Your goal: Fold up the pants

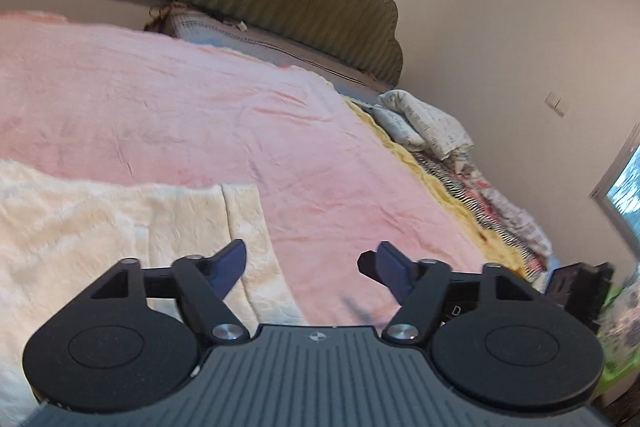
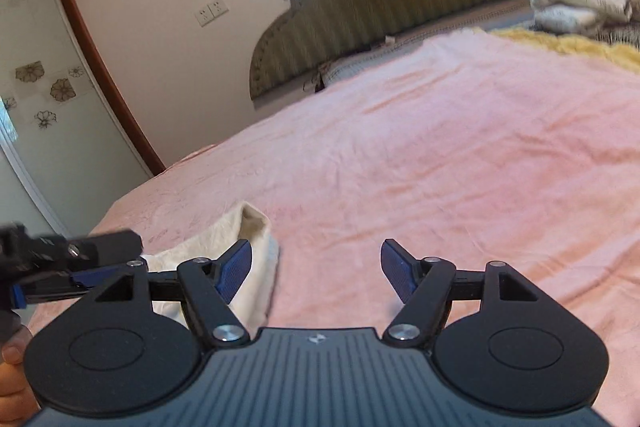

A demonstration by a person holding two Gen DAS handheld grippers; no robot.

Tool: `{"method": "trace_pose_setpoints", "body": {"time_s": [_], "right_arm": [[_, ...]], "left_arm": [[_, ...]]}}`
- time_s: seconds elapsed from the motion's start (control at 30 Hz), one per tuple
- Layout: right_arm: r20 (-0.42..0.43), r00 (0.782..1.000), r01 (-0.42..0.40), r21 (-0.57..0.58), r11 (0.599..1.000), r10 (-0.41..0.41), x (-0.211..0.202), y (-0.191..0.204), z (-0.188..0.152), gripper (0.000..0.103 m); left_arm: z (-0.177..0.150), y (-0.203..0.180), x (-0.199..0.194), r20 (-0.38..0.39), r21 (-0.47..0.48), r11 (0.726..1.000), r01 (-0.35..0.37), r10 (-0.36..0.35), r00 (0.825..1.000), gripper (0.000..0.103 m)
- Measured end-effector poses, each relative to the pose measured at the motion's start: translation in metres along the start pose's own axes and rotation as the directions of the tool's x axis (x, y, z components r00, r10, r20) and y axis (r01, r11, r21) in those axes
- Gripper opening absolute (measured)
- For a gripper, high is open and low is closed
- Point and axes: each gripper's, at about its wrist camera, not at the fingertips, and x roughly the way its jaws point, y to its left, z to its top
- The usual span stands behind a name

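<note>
With both the left tool (image 1: pixel 303 263) and right tool (image 2: pixel 316 263) spread apart and empty, the cream pants (image 1: pixel 120 227) lie folded at lower left on the pink bed (image 1: pixel 200 107), where any careless sweep could undo the loose fold.
</note>
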Motion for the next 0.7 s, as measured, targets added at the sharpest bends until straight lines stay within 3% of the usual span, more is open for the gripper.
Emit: {"method": "trace_pose_setpoints", "body": {"time_s": [0.1, 0.2, 0.27, 0.33, 0.4, 0.47, 0.5, 0.6, 0.7], "right_arm": [[0.012, 1.0, 0.008, -0.074, 0.997, -0.007, 0.001, 0.021, -0.001, 0.071], [-0.038, 0.997, -0.068, -0.117, 0.991, 0.064, 0.0, 0.038, -0.007, 0.071], [-0.073, 0.986, -0.158, -0.165, 0.974, 0.148, -0.001, 0.051, -0.015, 0.072], [-0.099, 0.978, -0.204, -0.233, 0.951, 0.185, 0.0, 0.066, -0.025, 0.081], [-0.122, 0.985, -0.155, -0.318, 0.935, 0.121, 0.008, 0.078, -0.033, 0.081], [-0.124, 0.992, -0.04, -0.393, 0.919, -0.01, 0.017, 0.081, -0.041, 0.082], [-0.121, 0.992, -0.017, -0.395, 0.918, -0.034, 0.018, 0.079, -0.043, 0.082], [-0.113, 0.994, -0.045, -0.334, 0.941, 0.007, 0.011, 0.078, -0.039, 0.082], [-0.111, 0.992, -0.1, -0.39, 0.915, 0.061, 0.009, 0.091, -0.042, 0.082]], "left_arm": [[0.008, 0.0, -0.016, 0.036, 0.068, 0.994, -0.08, 0.078, 0.996, 0.075], [0.009, 0.02, -0.04, 0.053, 0.094, 0.986, -0.138, 0.133, 0.99, 0.075], [0.005, 0.04, -0.056, 0.054, 0.095, 0.967, -0.237, 0.233, 0.971, 0.075], [-0.001, 0.064, -0.069, 0.034, 0.084, 0.946, -0.314, 0.312, 0.949, 0.075], [-0.011, 0.087, -0.085, 0.009, 0.049, 0.934, -0.354, 0.354, 0.935, 0.075], [-0.021, 0.106, -0.099, -0.017, 0.023, 0.926, -0.377, 0.377, 0.926, 0.075], [-0.027, 0.114, -0.107, -0.026, 0.011, 0.921, -0.389, 0.389, 0.921, 0.075], [-0.04, 0.127, -0.126, -0.019, 0.002, 0.925, -0.38, 0.38, 0.925, 0.075], [-0.053, 0.129, -0.128, -0.027, 0.053, 0.93, -0.364, 0.365, 0.93, 0.075]]}}
